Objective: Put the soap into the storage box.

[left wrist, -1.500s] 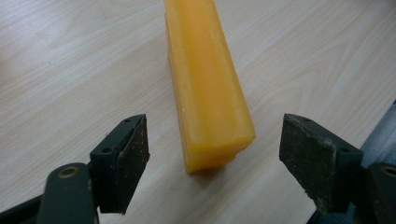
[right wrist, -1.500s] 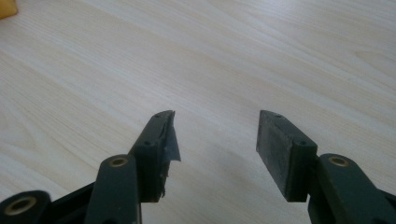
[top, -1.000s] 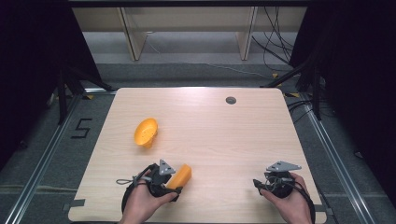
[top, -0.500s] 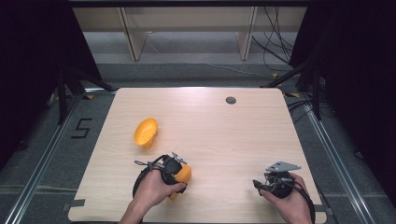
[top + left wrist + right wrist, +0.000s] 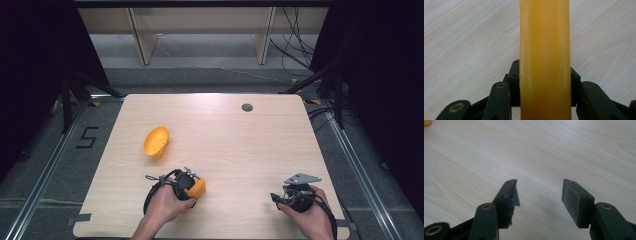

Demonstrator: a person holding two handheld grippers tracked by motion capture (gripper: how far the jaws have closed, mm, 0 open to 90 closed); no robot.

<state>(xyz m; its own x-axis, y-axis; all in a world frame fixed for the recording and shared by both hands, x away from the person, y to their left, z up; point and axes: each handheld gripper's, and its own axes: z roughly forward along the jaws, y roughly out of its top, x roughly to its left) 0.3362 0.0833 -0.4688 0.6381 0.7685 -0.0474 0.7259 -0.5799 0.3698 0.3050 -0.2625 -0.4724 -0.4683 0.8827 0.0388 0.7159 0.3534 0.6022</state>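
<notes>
Pale wood counter (image 5: 240, 145) on grey floor (image 5: 45, 165); left gripper (image 5: 187, 184) fingers clamp an orange piece (image 5: 544, 60), right gripper (image 5: 537, 195) fingers parted, empty; bowl (image 5: 156, 141) at 10 o'clock.

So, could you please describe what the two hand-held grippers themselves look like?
Both are black. The right hand-held gripper carries a grey three-cornered plate and has flat dark pads on arms with brass-coloured pivot rivets. The left hand-held gripper trails a looping black cable. No sleeves show.

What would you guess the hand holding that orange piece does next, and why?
Probably lift it clear of the table. The left gripper is shut on the orange piece, which sits squarely between its jaws, while a second orange piece lies apart farther up the table. The right gripper rests open, holding nothing.
</notes>
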